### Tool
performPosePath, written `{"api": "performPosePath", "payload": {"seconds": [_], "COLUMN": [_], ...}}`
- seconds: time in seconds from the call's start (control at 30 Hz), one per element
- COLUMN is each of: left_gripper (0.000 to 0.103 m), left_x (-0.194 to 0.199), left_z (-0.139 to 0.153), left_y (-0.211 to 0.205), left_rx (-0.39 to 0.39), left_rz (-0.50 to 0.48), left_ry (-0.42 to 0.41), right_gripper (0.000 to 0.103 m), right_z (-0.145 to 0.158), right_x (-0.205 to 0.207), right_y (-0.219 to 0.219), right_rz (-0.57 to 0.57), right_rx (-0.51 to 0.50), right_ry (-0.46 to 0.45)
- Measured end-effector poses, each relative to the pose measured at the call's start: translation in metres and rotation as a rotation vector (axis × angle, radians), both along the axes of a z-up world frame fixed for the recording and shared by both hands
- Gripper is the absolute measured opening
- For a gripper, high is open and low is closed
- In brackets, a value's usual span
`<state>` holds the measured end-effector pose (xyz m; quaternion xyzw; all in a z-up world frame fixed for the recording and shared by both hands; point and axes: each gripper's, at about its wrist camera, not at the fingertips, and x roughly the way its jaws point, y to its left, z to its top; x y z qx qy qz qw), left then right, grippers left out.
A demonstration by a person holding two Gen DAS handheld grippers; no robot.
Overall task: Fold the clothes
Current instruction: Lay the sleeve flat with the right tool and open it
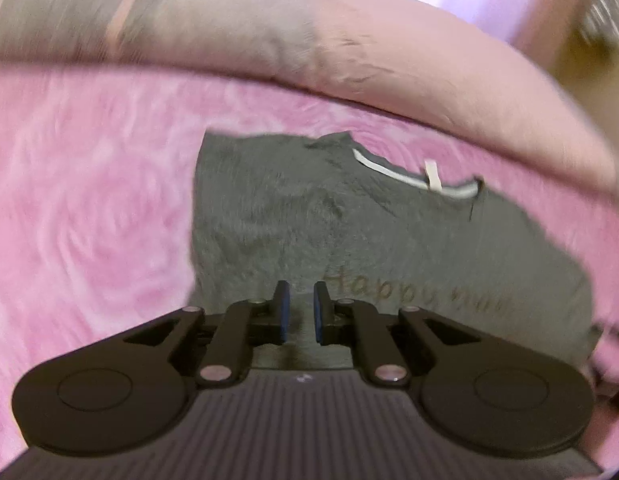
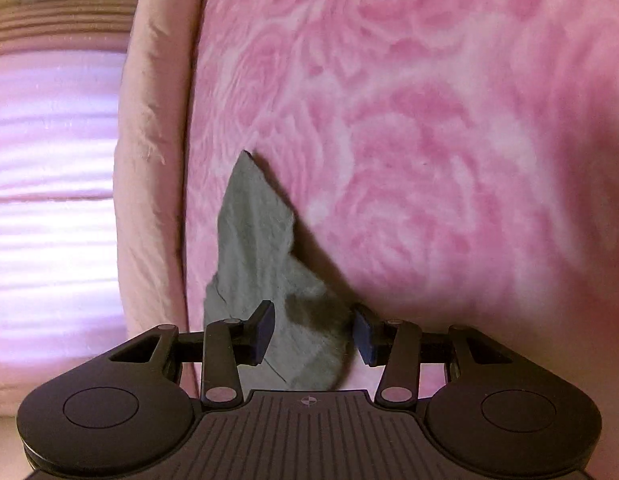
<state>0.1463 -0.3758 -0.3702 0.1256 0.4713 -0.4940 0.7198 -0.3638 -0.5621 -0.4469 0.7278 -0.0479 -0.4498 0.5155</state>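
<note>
Grey top (image 1: 349,232) lies on pink bed blanket (image 1: 89,200). Left hand-held gripper (image 1: 300,312) narrowly parted, empty; right hand-held gripper (image 2: 314,334) wide apart, straddling a raised flap. Risk: fleece slips, bunches.

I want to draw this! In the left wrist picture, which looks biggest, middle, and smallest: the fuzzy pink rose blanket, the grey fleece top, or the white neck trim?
1. Fuzzy pink rose blanket, biggest.
2. Grey fleece top.
3. White neck trim, smallest.
</note>
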Motion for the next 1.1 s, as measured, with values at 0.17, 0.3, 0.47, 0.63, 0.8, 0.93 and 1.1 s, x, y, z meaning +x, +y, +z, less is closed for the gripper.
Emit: {"api": "performPosePath", "payload": {"seconds": [0.17,0.3,0.47,0.63,0.8,0.93,1.1], "left_gripper": [0.008,0.008,0.008,0.008,0.009,0.009,0.009], "left_x": [0.02,0.028,0.029,0.027,0.028,0.029,0.025], "left_z": [-0.01,-0.01,-0.012,-0.016,-0.022,-0.023,-0.025], "left_y": [0.011,0.021,0.028,0.036,0.044,0.047,0.039], "left_rx": [-0.003,0.005,0.0,0.004,0.021,0.02,0.009], "left_rz": [0.13,0.157,0.171,0.18,0.177,0.188,0.148], "left_ry": [0.174,0.181,0.194,0.22,0.231,0.241,0.194], "right_gripper": [0.004,0.004,0.004,0.005,0.077,0.078,0.033], "right_z": [0.012,0.063,0.093,0.048,0.054,0.078,0.077], "right_x": [0.014,0.077,0.197,0.237,0.217,0.196,0.18], "right_y": [-0.02,-0.035,0.027,0.088,0.08,0.075,0.039], "right_rz": [0.073,0.368,0.937,1.297,1.258,1.202,1.002], "right_rx": [0.018,-0.181,-0.751,-0.862,-0.79,-0.78,-0.582], "right_ry": [0.163,0.645,1.201,1.375,1.222,1.051,0.828]}}
